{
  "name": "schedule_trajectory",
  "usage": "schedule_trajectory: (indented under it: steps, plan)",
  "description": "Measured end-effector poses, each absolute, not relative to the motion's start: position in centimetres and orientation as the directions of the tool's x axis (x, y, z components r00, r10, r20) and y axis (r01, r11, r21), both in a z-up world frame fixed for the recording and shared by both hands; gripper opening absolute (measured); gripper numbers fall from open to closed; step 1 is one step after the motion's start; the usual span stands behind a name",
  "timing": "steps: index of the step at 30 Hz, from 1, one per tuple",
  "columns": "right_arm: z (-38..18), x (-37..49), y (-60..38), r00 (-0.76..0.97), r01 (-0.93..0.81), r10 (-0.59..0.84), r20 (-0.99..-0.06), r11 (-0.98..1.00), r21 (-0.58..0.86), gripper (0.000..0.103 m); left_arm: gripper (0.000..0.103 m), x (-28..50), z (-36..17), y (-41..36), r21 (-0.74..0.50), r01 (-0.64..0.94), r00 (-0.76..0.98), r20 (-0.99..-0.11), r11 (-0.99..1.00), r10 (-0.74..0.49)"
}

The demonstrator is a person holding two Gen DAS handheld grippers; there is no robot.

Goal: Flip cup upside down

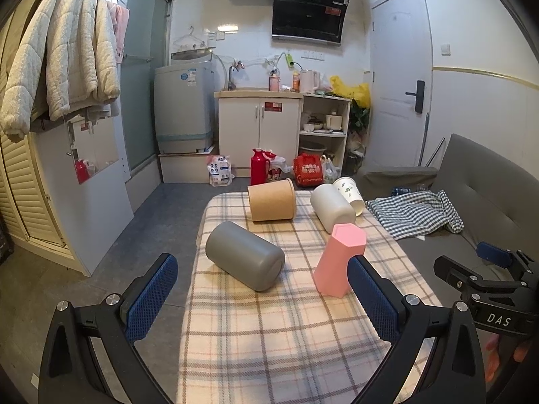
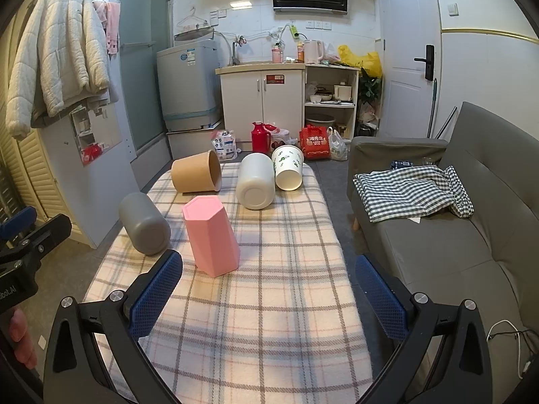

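Several cups sit on a plaid-covered table (image 1: 256,336) (image 2: 269,320). A pink hexagonal cup (image 1: 338,257) (image 2: 212,235) stands with a closed face up. A grey cup (image 1: 246,256) (image 2: 145,224), a brown paper cup (image 1: 272,200) (image 2: 196,172), a white cup (image 1: 331,207) (image 2: 255,181) and a printed paper cup (image 1: 350,190) (image 2: 288,167) lie on their sides. My left gripper (image 1: 262,299) is open and empty, just short of the grey and pink cups. My right gripper (image 2: 269,299) is open and empty, behind the pink cup.
A grey sofa (image 2: 454,235) with a checked cloth (image 2: 414,192) stands right of the table. Floor drops off at the table's left edge. Cabinets, a washing machine (image 1: 183,107) and bags stand at the far wall. The right gripper also shows at the left wrist view's right edge (image 1: 488,269).
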State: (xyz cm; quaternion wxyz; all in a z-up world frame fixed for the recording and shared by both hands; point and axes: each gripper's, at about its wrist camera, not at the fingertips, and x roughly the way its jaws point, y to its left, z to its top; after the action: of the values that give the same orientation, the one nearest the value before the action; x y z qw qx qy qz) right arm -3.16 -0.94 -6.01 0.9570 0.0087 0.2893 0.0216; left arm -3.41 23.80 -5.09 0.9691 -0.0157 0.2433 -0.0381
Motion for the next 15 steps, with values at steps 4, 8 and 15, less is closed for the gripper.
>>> schedule_trajectory:
  steps: [4, 8, 15]
  plan:
    - [-6.03, -3.26, -0.87, 0.831, -0.039, 0.05, -0.554, 0.999, 0.03, 0.103, 0.103, -3.37, -5.14, 23.8, -0.048, 0.066, 0.878, -0.471, 0.997, -0.081]
    - [-6.03, -3.28, -0.86, 0.831, -0.039, 0.049, -0.554, 0.999, 0.03, 0.103, 0.103, -3.39, -5.12, 23.83, -0.05, 0.067, 0.879, -0.47, 0.996, -0.083]
    - [-6.08, -3.24, -0.79, 0.829, -0.04, 0.05, -0.557, 0.999, 0.03, 0.103, 0.103, -3.41, -5.28, 23.98, -0.055, 0.067, 0.876, -0.475, 0.996, -0.086]
